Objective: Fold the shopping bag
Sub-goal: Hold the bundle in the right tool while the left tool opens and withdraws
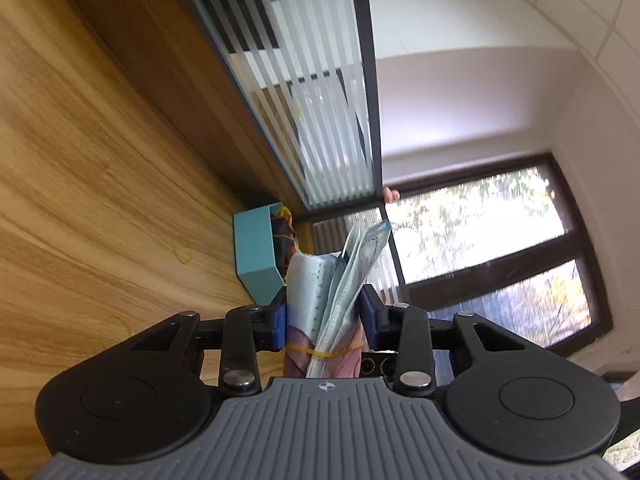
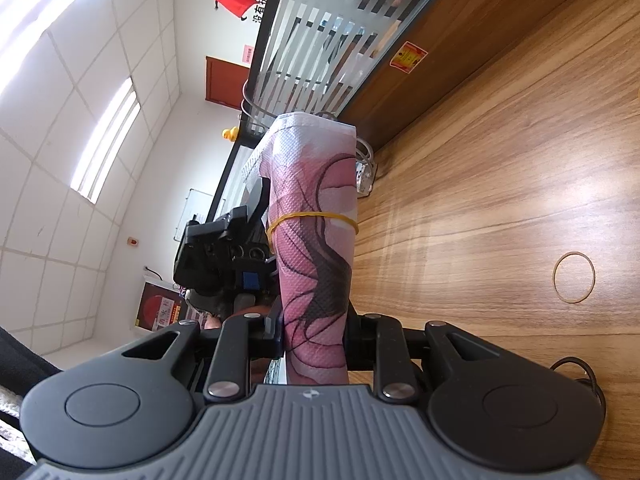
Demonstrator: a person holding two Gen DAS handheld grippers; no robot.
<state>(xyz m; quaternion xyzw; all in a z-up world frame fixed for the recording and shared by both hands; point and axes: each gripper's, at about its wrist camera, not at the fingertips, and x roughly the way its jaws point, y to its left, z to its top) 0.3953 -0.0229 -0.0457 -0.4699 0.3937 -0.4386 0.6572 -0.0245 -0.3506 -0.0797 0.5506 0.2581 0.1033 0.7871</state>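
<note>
Holding the shopping bag (image 2: 316,248) rolled into a tight bundle between my two tools, clear of the table (image 2: 500,168), I am watching the rubber band (image 2: 312,216) around its middle. In my judgement the band is the weak point: it is sitting on one part of the roll only, and if either tool is letting go unevenly the free end could be springing open or the band sliding off.

The bag is showing pink woven fabric with dark swirling lines on one end, and pale blue layered folds (image 1: 352,268) fanning loose at the other. Those loose layers are looking likeliest to unroll.

My right tool (image 2: 314,340) is clamping narrow on the pink end. My left tool (image 1: 324,320) is standing narrow around the blue end, its pads against the fabric.

A spare rubber band (image 2: 574,278) is lying on the table to the right. A teal box (image 1: 256,256) is resting further off, near the slatted glass partition (image 1: 320,80). Dropping the bundle could be sending it rolling toward either.
</note>
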